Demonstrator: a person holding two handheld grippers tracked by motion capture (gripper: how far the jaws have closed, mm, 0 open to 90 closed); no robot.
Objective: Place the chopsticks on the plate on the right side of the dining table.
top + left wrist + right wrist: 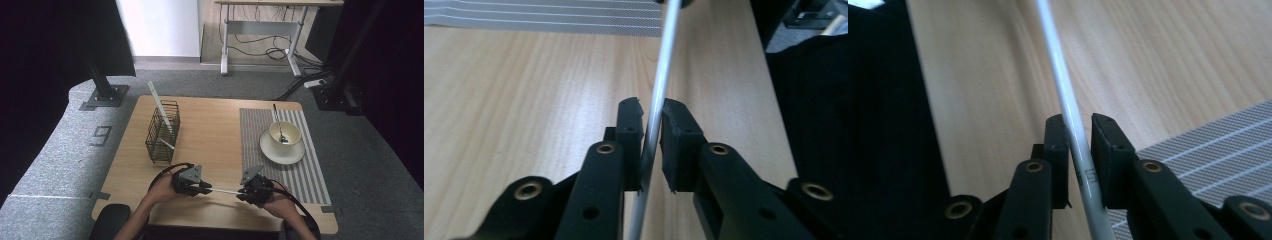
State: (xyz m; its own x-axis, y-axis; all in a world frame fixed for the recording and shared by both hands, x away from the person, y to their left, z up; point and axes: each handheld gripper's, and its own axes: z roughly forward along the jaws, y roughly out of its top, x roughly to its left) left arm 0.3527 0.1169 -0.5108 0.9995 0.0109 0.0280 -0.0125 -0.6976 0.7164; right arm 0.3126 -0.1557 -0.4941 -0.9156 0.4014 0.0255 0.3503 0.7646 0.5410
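Near the front edge of the worktop (215, 125), the left tongs (207, 189) and the right tongs (241, 193) face each other with a thin white rod (225, 190) spanning the gap between them, just above the wood. In the left gripper view the rod (655, 115) runs between the two jaws, pressed to one pad with a sliver of gap at the other, so whether these tongs clamp it I cannot tell. In the right gripper view the jaws are clamped on the rod (1068, 110).

Farther back at the left stands a wire basket (163, 132) with white sticks (161, 107) leaning out of it. At the right lies a striped mat (260, 130) bearing a saucer (282, 154), a cup (285, 132) and a spoon (278, 122) in the cup.
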